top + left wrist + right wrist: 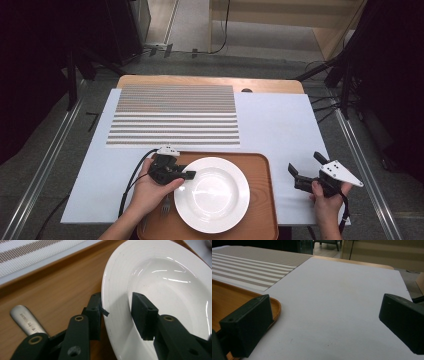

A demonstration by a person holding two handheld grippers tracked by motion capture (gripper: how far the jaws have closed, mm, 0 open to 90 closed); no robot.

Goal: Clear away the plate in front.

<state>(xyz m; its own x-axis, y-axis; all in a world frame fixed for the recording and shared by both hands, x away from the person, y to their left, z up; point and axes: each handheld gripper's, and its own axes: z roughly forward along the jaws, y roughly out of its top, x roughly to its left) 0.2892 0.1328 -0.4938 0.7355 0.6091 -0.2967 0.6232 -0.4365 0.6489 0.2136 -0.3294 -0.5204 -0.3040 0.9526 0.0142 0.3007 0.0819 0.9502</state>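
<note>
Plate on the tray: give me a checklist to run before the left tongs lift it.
1. Left tongs straddle the plate rim, one jaw outside, one inside: ok.
2. Jaws clamped on the rim: not ok; a gap shows at the inner jaw.
3. Fork clear of the plate: cannot tell; it lies on the tray close beside the rim, partly under the hand.
4. Right tongs out of the way: ok, open over the white table cover, right of the tray.
5. Striped mat free for a landing: ok.
</note>
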